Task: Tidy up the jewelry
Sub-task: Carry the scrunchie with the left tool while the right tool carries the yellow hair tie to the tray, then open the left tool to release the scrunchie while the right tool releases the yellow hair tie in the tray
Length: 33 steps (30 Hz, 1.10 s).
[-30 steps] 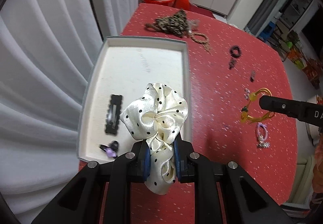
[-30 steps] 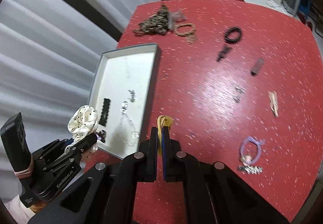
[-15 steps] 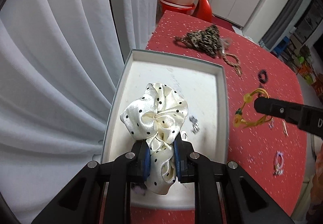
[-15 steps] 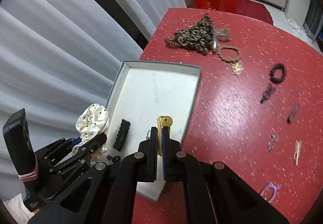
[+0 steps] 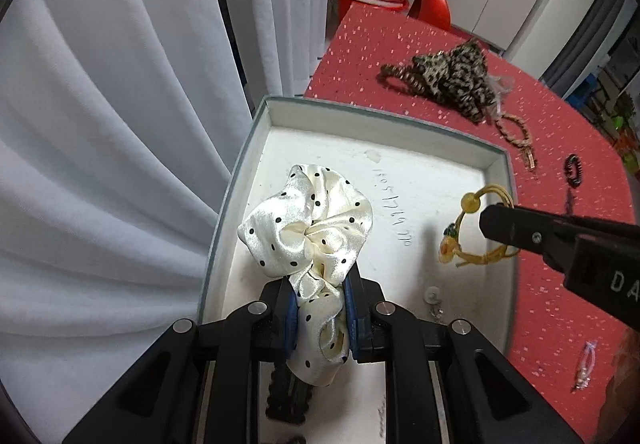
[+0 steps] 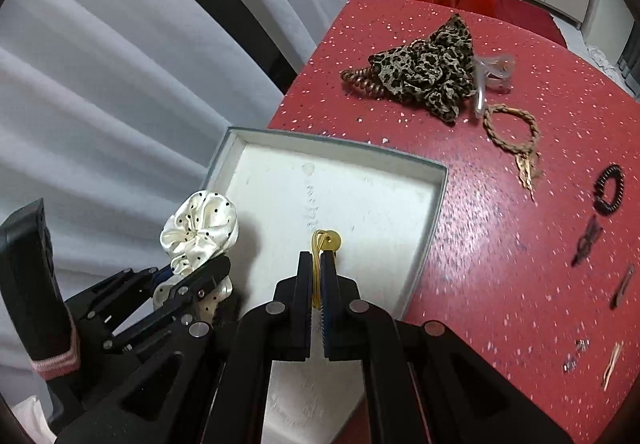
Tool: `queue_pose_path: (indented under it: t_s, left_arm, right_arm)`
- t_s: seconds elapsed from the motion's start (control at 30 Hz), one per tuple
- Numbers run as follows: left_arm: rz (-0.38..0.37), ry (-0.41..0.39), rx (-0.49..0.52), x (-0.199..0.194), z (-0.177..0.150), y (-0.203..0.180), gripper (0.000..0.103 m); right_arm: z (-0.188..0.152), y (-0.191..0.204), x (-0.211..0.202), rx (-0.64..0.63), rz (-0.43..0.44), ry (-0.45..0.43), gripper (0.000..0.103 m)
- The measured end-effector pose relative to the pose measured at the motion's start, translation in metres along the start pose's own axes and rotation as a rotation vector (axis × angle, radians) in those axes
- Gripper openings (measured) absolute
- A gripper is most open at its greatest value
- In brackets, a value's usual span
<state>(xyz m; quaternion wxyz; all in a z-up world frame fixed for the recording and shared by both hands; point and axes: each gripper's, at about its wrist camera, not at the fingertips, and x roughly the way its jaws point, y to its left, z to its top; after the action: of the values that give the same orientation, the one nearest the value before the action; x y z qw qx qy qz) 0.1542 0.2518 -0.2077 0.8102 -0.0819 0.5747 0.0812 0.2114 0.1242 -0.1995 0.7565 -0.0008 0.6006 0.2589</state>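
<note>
left gripper (image 5: 320, 308) is pinching a cream polka-dot scrunchie (image 5: 308, 228) above the open white tray (image 5: 496, 160). right gripper (image 6: 317, 264) is pinching a yellow beaded cord bracelet (image 6: 326, 240) over the same tray. a leopard-print scrunchie (image 6: 428, 66) is lying on the red worktop (image 6: 500, 244) beyond.

Left tool (image 5: 320, 318) clamped, right tool (image 6: 317, 286) clamped, both angled steeply downward

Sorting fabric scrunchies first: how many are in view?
2. The white dotted scrunchie is held in the left gripper over the box; the leopard scrunchie lies on the table.
</note>
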Motion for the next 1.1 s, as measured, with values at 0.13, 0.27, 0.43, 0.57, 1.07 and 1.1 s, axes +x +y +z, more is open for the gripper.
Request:
queue_pose_path:
  t_s: [0.13,0.27,0.43,0.57,1.07,1.1]
  left_arm:
    - [0.017,0.019,0.001,0.015,-0.002,-0.002,0.021]
    - [0.036,0.026,0.027,0.023,-0.003,-0.009,0.022]
    - [0.067,0.000,0.027,0.023,-0.004,-0.012,0.062]
    - [0.077,0.013,0.030,0.026,-0.003,-0.015,0.062]
    - [0.100,0.021,0.023,0.027,0.000,-0.019,0.102]
    - [0.105,0.008,0.021,0.024,-0.002,-0.018,0.103]
  right_arm:
    - [0.002,-0.009,0.020,0.013,-0.024,0.023,0.004]
    - [0.003,-0.015,0.033,0.029,-0.044,0.044,0.004]
    - [0.003,-0.018,0.039,0.031,-0.062,0.056,0.004]
    - [0.003,-0.019,0.039,0.033,-0.064,0.057,0.005]
    - [0.005,-0.014,0.004,0.018,-0.070,-0.005,0.040]
    - [0.004,-0.015,0.001,0.019,-0.070,-0.010,0.040]
